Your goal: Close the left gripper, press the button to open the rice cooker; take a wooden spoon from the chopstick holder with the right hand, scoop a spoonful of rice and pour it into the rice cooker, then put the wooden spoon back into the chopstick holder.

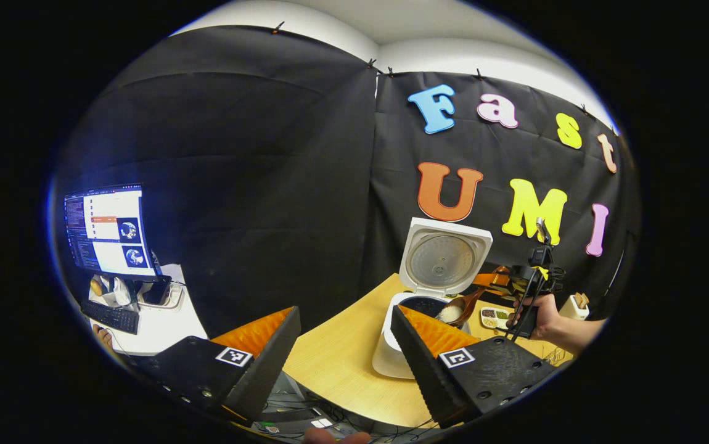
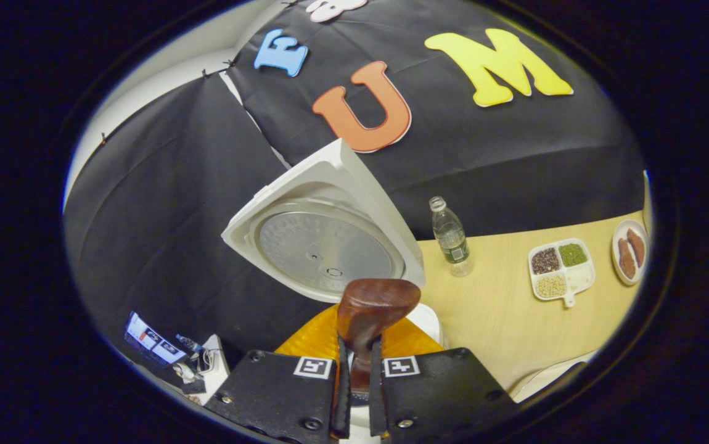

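Note:
The white rice cooker (image 1: pixel 391 354) stands on the wooden table with its lid (image 1: pixel 441 262) raised and the dark inner pot (image 1: pixel 422 304) showing. My left gripper (image 1: pixel 345 364) hangs in front of it, open and holding nothing. A hand holds my right gripper (image 1: pixel 530 287) to the right of the cooker. A wooden spoon (image 1: pixel 460 307) with white rice in its bowl reaches from it to the pot's right rim. In the right gripper view my right gripper (image 2: pixel 354 376) is shut on the wooden spoon (image 2: pixel 374 305) handle, with the cooker lid (image 2: pixel 323 243) just beyond.
A water bottle (image 2: pixel 450 237), a divided dish of beans (image 2: pixel 561 268) and a plate (image 2: pixel 631 251) lie on the table (image 2: pixel 502 320) right of the cooker. A monitor (image 1: pixel 111 231) and keyboard (image 1: pixel 111 317) sit on a white desk at the far left.

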